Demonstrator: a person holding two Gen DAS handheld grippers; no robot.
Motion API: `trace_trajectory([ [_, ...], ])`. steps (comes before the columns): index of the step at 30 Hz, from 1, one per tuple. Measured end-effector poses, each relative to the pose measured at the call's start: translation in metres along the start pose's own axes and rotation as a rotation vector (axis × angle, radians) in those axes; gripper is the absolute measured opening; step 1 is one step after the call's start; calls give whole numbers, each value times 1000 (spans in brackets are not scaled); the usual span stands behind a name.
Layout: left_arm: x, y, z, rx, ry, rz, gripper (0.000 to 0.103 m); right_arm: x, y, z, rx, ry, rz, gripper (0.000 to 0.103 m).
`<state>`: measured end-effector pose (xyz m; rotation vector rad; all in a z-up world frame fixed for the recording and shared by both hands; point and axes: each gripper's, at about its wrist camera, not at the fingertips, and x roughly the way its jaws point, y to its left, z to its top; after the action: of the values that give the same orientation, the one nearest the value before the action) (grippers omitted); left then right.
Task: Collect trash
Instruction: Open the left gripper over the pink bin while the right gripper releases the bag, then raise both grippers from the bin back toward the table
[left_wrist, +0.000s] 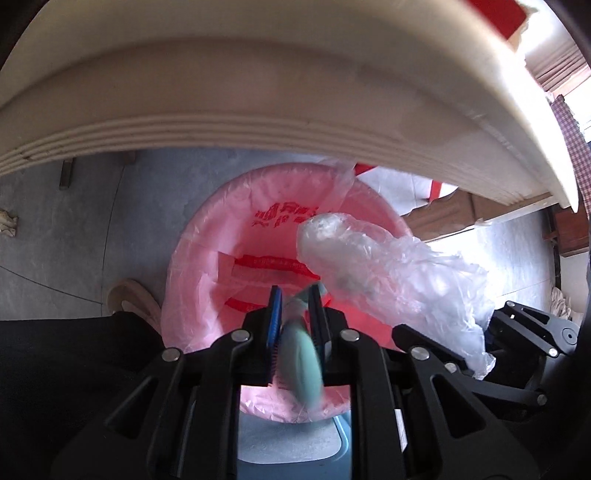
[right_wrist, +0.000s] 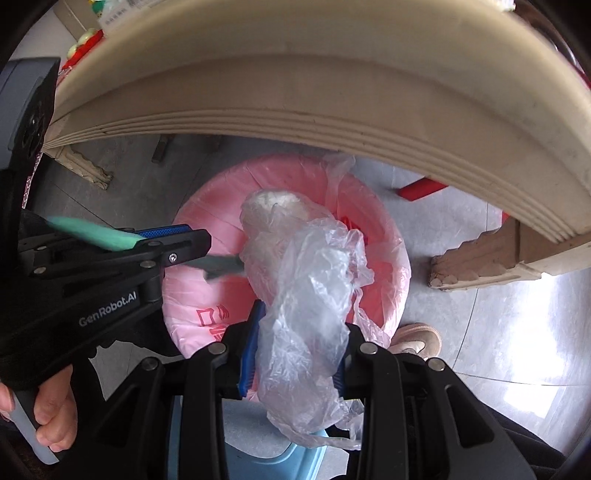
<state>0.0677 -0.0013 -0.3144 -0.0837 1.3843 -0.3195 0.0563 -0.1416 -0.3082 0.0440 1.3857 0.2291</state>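
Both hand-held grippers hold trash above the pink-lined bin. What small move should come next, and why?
Probably open the right hand-held gripper: its clear plastic bag hangs directly over the pink-lined bin, so it should fall inside. The left hand-held gripper, clamping a green item, could release next.

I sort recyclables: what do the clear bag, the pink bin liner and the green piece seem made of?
Clear bag: thin glossy plastic film, crinkled and see-through. Pink bin liner: thin translucent plastic film, wrinkled, with red print. Green piece: matte, soft-looking, perhaps foam or sponge; blur leaves it open.

Both grippers (left_wrist: 295, 295) (right_wrist: 299, 332): black linkage arms w/ silver rivets, blue ribbed pads (right_wrist: 246, 354). "GenRobot.AI" in white on left unit. Person: beige shoe (right_wrist: 417, 341).
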Motion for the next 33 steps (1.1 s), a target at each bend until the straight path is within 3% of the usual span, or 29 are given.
trace_trajectory([
  [9,17,10,6,-37,51,14,16,28,1,8,-18,50,24,34],
  [11,16,12,6,-38,45,27,22,31,1,10,-4,52,41,63],
  [13,14,12,7,-45,39,38,39,31,1,11,17,43,48,78],
  [23,4,20,8,-60,6,59,66,24,-6,13,44,8,45,79],
  [33,-19,20,-3,-13,-17,122,75,0,-1,4,25,-49,21,79],
])
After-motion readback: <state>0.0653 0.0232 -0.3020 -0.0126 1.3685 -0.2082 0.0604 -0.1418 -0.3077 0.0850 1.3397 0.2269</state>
